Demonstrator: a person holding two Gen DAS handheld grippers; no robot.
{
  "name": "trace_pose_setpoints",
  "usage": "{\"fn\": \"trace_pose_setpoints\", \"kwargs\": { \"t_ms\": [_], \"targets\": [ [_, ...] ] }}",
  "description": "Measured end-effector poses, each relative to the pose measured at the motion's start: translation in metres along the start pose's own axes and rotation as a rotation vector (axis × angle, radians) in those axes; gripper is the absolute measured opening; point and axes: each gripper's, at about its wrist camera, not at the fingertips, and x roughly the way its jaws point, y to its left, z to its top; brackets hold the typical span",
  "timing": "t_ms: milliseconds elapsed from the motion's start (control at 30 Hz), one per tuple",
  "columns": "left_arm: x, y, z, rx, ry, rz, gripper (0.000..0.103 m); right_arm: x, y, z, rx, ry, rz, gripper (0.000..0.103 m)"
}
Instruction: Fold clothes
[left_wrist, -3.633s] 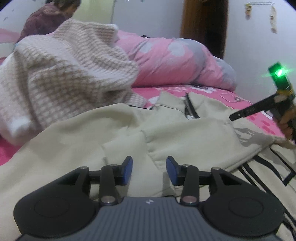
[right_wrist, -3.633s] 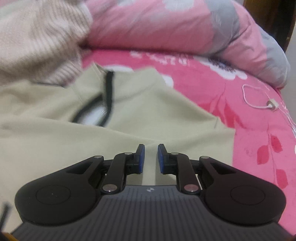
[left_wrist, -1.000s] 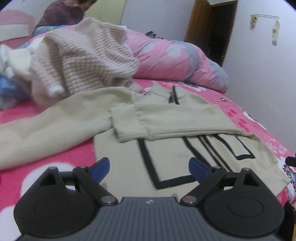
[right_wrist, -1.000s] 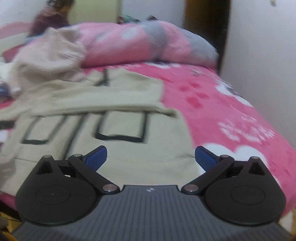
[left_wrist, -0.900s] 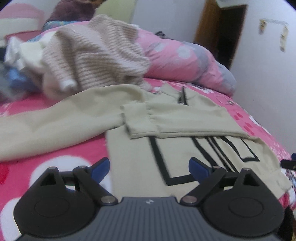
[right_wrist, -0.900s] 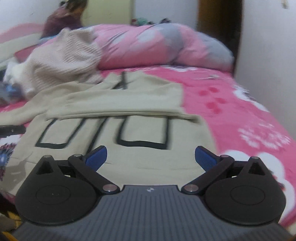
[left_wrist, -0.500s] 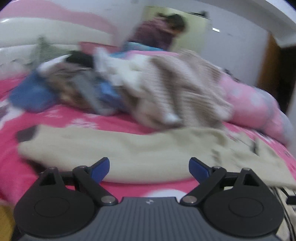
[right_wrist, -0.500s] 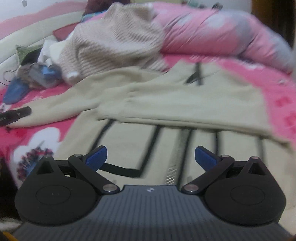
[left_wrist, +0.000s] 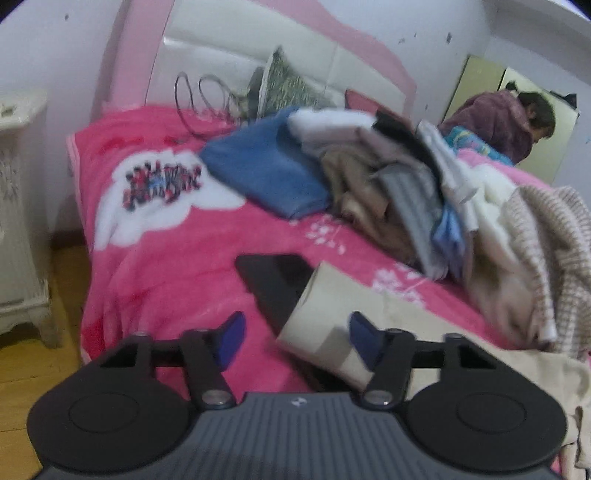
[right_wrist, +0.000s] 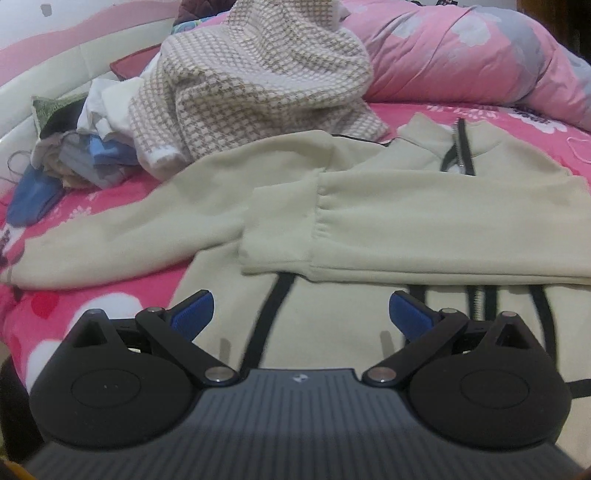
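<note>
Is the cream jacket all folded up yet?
Partly. One sleeve lies folded across the cream jacket; the other sleeve stretches out sideways.

Text on blanket: a blurred print, unreadable.
Other writing: none legible in either view.

Left hand-held gripper and right hand-held gripper, both spread wide, gripping nothing.
</note>
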Motion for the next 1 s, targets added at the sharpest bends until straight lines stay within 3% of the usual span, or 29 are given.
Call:
{"fn": "trace_pose_setpoints", "kwargs": {
  "t_ms": [167,233,333,467,633,867,1000],
  "targets": [
    [0.011,0.01,0.003,-0.017,-0.005,-0.04,0.033,0.01,0.019,0.01,0.005,-0.028,0.056,0.102],
    [0.011,0.008,0.001,0.002,-0.01,-0.044,0.014,0.015,0.03,0.015,-0.011,-0.034,0.096,0.101],
    [0.005,0.004,-0.002,0.034,-0.043,-0.049,0.007,0.024,0.05,0.02,-0.062,-0.048,0.111,0.101],
    [-0.009,-0.003,-0.001,0.084,-0.112,-0.074,0.004,0.034,0.069,0.021,-0.085,-0.048,0.15,0.1],
    [-0.035,-0.034,0.015,0.136,-0.22,-0.174,0.004,0.028,0.067,0.019,-0.1,-0.079,0.145,0.099],
    [-0.072,-0.162,0.028,0.302,-0.348,-0.454,0.004,-0.006,0.006,0.016,0.021,-0.173,0.116,0.099],
    [-0.102,-0.259,-0.003,0.455,-0.376,-0.644,0.004,-0.032,-0.045,0.008,0.101,-0.236,0.067,0.1]
  ]
}}
